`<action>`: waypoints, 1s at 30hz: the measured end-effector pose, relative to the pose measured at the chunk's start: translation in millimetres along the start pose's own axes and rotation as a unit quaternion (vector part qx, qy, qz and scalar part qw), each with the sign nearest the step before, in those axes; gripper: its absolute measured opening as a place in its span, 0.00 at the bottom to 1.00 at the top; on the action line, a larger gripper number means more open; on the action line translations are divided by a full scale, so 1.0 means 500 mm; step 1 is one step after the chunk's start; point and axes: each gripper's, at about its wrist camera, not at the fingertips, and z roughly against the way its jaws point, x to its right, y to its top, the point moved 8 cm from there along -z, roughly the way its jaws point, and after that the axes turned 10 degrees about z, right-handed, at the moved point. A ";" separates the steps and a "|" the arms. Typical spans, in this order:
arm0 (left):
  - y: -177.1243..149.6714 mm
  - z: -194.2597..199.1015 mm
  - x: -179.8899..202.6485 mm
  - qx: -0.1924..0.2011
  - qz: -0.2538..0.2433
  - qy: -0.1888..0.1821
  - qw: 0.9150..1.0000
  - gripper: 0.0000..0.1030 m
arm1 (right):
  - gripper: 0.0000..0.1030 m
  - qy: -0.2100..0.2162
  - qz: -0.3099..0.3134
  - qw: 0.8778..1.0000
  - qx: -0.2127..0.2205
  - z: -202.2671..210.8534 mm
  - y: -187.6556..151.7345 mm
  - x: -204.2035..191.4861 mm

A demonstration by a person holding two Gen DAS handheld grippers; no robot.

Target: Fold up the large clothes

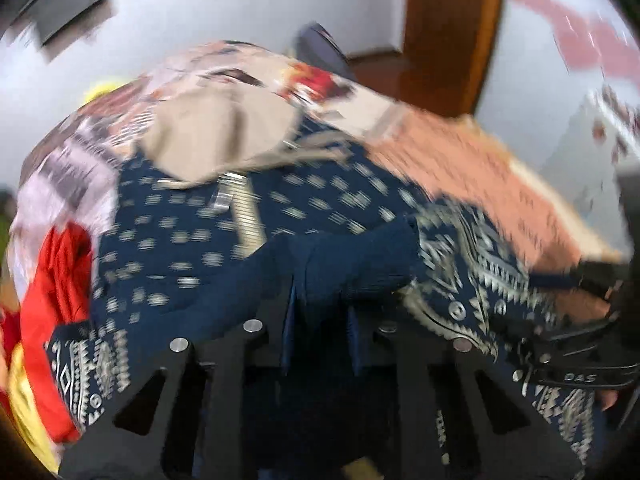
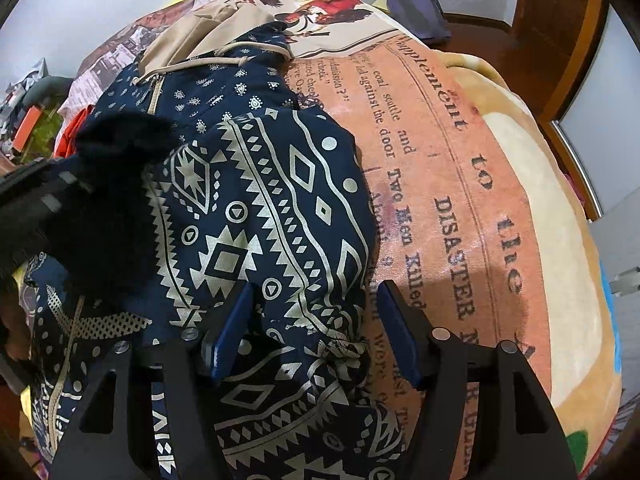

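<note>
1. The navy patterned hoodie [image 2: 256,208] lies spread across the newspaper-print bedspread [image 2: 452,184], its beige hood [image 2: 208,36] toward twelve o'clock.
2. The left gripper [image 1: 320,320] has its jaws nearly together, clamped on the plain navy ribbed cuff [image 1: 352,264]; that view is smeared with blur.
3. The right gripper [image 2: 316,332] holds its blue pads [image 2: 234,326] apart, straddling a bunched fold of the hoodie without pressing it.
4. Red clothing [image 1: 56,280] is piled at nine o'clock in the left view.
</note>
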 end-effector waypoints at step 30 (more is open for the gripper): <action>-0.238 0.080 -0.412 -0.025 0.447 -0.145 0.882 0.50 | 0.64 -0.043 0.008 0.999 -0.012 0.000 0.000 -0.006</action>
